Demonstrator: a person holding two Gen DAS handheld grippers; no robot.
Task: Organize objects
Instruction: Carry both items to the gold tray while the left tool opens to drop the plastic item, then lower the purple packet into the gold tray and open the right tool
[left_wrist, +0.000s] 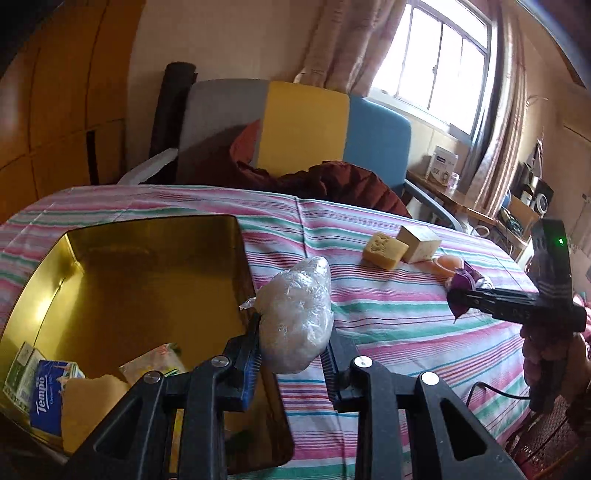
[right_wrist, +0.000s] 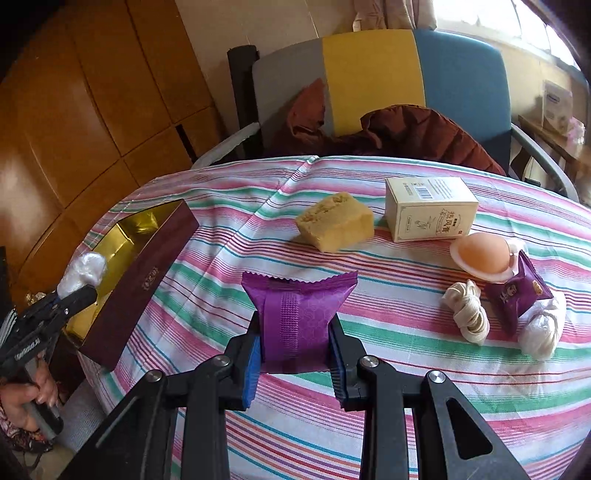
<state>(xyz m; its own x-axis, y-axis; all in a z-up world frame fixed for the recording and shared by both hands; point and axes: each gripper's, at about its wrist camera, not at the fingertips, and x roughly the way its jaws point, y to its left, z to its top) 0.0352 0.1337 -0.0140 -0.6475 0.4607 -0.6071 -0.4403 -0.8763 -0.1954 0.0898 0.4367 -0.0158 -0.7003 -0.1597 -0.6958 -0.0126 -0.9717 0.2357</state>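
Observation:
My left gripper (left_wrist: 291, 347) is shut on a clear plastic-wrapped white bundle (left_wrist: 295, 314) and holds it above the right edge of the gold-lined box (left_wrist: 110, 280). The box holds a Tempo tissue pack (left_wrist: 48, 398) and other packets. My right gripper (right_wrist: 293, 354) is shut on a purple snack packet (right_wrist: 297, 317) above the striped cloth (right_wrist: 369, 369). On the cloth lie a yellow sponge block (right_wrist: 336, 221), a cream carton (right_wrist: 430, 206), an orange dome-shaped item (right_wrist: 484, 254), a rope coil (right_wrist: 467, 310), another purple packet (right_wrist: 517, 291) and a white wrapped bundle (right_wrist: 541, 325).
The box's maroon outer wall (right_wrist: 136, 280) stands at the table's left edge. A grey, yellow and blue chair (right_wrist: 373, 85) with a brown jacket (right_wrist: 413, 129) sits behind the table. A wooden wardrobe (right_wrist: 74, 110) is at left, a cluttered side table (left_wrist: 461, 195) at right.

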